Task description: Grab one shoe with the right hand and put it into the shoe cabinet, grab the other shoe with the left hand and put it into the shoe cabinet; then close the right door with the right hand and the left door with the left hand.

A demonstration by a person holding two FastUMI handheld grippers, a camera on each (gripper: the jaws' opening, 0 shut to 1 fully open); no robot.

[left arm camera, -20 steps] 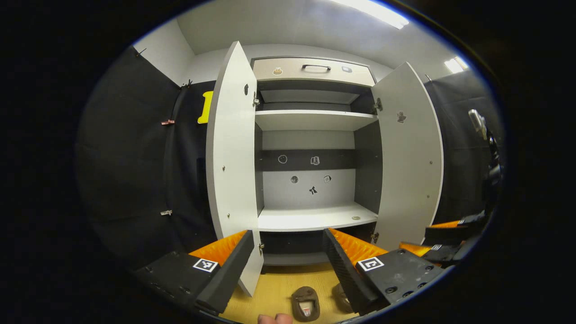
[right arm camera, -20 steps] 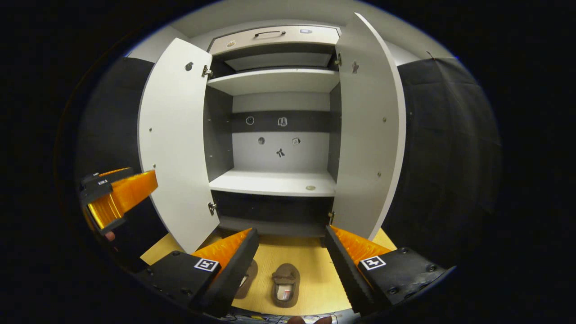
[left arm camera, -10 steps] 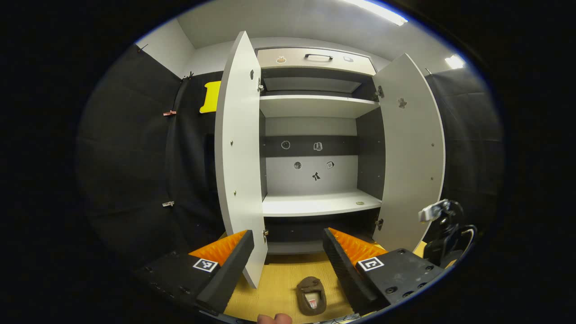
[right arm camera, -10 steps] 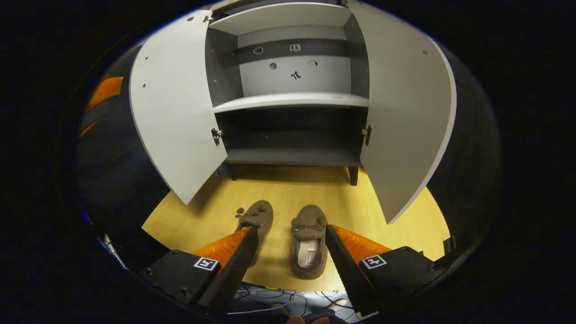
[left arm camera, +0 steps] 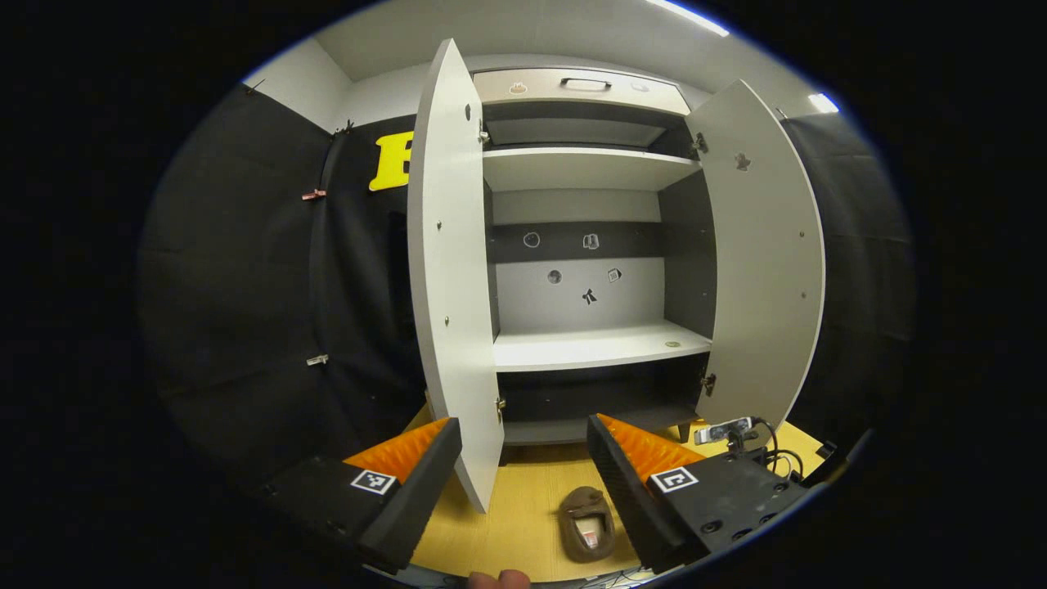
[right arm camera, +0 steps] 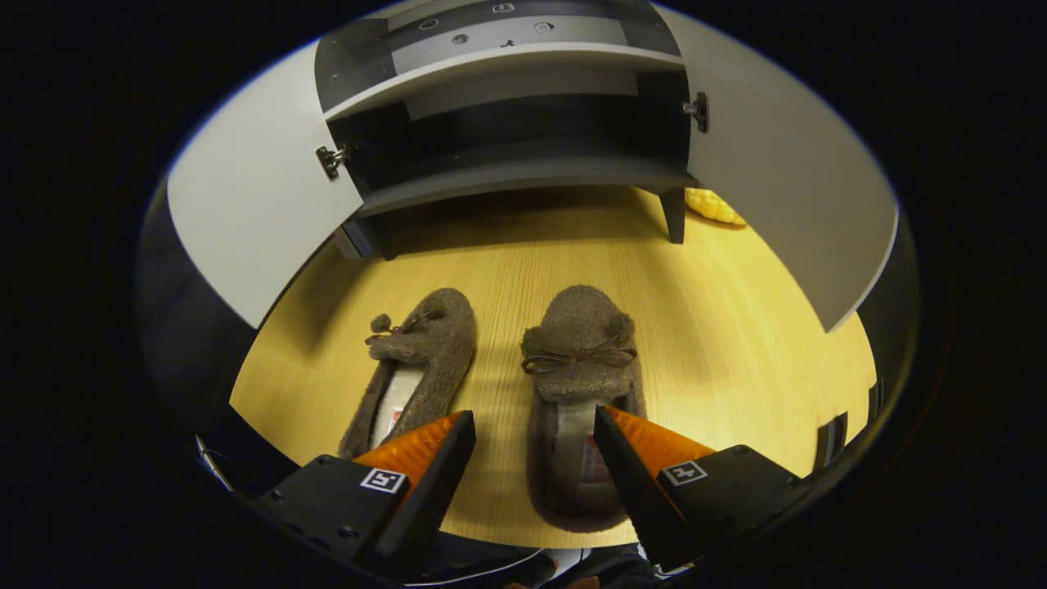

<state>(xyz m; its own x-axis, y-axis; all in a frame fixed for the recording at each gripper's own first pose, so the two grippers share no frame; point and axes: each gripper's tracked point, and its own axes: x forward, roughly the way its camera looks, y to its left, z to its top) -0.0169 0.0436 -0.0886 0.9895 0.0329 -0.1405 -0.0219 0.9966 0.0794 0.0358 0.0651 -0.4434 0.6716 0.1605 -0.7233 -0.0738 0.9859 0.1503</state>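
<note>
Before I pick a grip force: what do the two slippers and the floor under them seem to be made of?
Slippers and: fuzzy brown fabric, probably wool or fleece, by the nap, with thin bows; likely soft. Floor: light wood-look boards, fine grain lines, matte; wood or laminate, unclear.

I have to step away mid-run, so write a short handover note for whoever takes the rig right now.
Right hand-held gripper: open, empty, low over the floor, its fingers straddling the right slipper.
Left hand-held gripper: open, empty, held higher, facing the open shoe cabinet.
Left slipper lies beside the right one on the floor in front of the cabinet.
Left door and right door both stand open; the shelves seen hold no shoes.
Done: nothing stowed yet.
Left: grasp and shelve the right slipper, then the left slipper with the left gripper, then close the right door, then the left.
</note>
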